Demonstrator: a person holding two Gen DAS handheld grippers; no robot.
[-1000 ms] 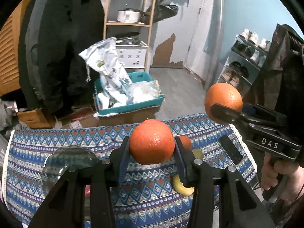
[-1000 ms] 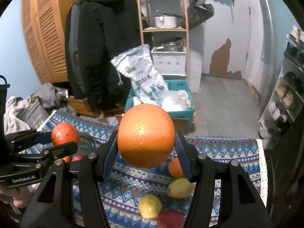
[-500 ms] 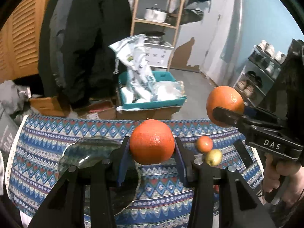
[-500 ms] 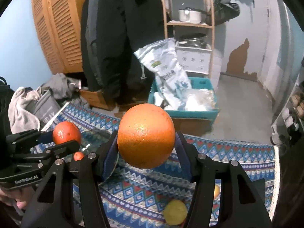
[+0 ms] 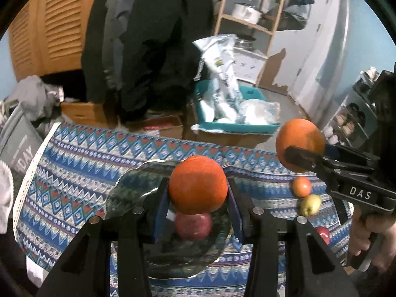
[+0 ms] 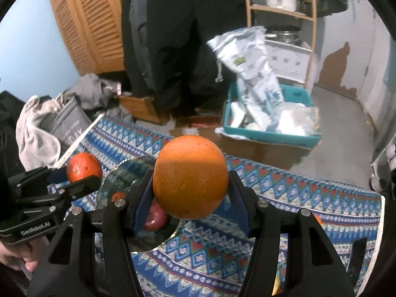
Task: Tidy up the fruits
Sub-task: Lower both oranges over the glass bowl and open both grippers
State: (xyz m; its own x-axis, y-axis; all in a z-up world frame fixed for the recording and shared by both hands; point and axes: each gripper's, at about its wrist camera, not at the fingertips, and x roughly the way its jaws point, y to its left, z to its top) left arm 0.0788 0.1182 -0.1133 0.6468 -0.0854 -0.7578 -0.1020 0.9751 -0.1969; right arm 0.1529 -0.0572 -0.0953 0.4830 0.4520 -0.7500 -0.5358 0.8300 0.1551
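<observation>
While two grippers clamp two oranges, one apple sits plated.

A deep reddish-orange orange sits centre frame in the left view; a paler orange one fills the centre of the right view. Below lies a cloth of blue, white and red zigzags and diamonds. Lower right, a small orange fruit, a yellow-green one. Centre, a dark red apple on a dark glass plate. Teal bin upper right.
</observation>
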